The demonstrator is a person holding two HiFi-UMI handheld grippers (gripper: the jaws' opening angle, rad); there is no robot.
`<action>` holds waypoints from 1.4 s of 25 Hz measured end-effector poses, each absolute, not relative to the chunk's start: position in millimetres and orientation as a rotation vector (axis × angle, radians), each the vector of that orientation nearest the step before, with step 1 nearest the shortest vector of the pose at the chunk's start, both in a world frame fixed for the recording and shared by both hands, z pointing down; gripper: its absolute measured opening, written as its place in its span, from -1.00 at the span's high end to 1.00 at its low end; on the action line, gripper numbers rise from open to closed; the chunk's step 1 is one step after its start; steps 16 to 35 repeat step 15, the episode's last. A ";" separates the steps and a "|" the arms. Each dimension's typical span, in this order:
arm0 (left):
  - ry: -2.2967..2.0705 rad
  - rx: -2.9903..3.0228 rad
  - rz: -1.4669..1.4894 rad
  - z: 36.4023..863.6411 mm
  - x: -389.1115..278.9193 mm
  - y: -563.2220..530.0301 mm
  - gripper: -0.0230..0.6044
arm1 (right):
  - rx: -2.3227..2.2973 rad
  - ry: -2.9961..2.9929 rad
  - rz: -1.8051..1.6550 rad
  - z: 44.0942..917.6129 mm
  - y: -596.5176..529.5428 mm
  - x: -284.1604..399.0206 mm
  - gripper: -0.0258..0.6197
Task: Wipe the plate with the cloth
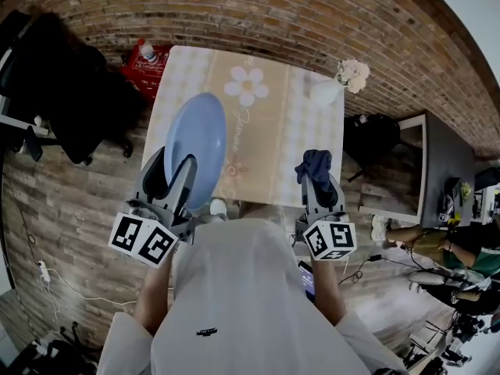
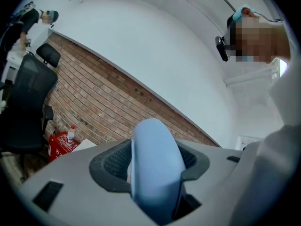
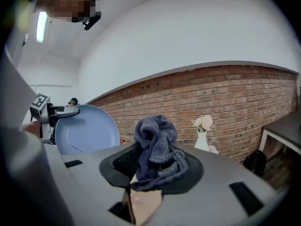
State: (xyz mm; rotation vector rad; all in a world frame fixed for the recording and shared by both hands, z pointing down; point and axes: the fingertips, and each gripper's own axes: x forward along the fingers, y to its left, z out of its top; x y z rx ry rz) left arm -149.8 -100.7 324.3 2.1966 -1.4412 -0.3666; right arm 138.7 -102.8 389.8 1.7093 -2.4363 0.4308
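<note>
A: Left gripper (image 1: 170,180)?
B: Jaws clamped on the rim of the light-blue plate (image 2: 155,166). The left gripper view sees it edge-on, standing upright between the pads.
A: Right gripper (image 1: 318,184)?
B: Jaws closed on the dark blue cloth (image 3: 157,147). It's bunched up, sticks out past the tips and drapes over one side.
A: Cloth on the plate?
B: No, apart. In the head view the plate is at left and the cloth at right, both held above the near part of the table (image 1: 273,143). The right gripper view shows the plate's face turned toward the cloth side. There's a thin dark line low on that face, and I can't tell what it is.
A: Marker cubes?
B: One on each gripper, close to the person's torso.
A: Table?
B: It has a checked covering with a white flower print (image 1: 247,84). A white vase (image 1: 325,92) with pale flowers stands at the far right corner.
A: Surroundings?
B: Brick wall, wood-look floor. A red crate (image 1: 141,59) sits just beside the table's far left corner, with a bottle (image 2: 71,133) on top. A black office chair (image 2: 28,107) is left of that. A seated person (image 1: 437,241) is at the right edge of the head view.
</note>
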 end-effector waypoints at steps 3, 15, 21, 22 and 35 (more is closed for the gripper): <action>-1.438 2.200 -0.340 330.3 -147.3 -99.7 0.14 | 1.732 -2.408 0.459 397.1 -97.6 141.9 0.45; -1.447 2.193 -0.302 345.2 -144.4 -107.5 0.14 | 1.731 -2.414 0.445 392.3 -104.3 140.0 0.45; -1.447 2.193 -0.302 345.2 -144.4 -107.5 0.14 | 1.731 -2.414 0.445 392.3 -104.3 140.0 0.45; -1.447 2.193 -0.302 345.2 -144.4 -107.5 0.14 | 1.731 -2.414 0.445 392.3 -104.3 140.0 0.45; -1.447 2.193 -0.302 345.2 -144.4 -107.5 0.14 | 1.731 -2.414 0.445 392.3 -104.3 140.0 0.45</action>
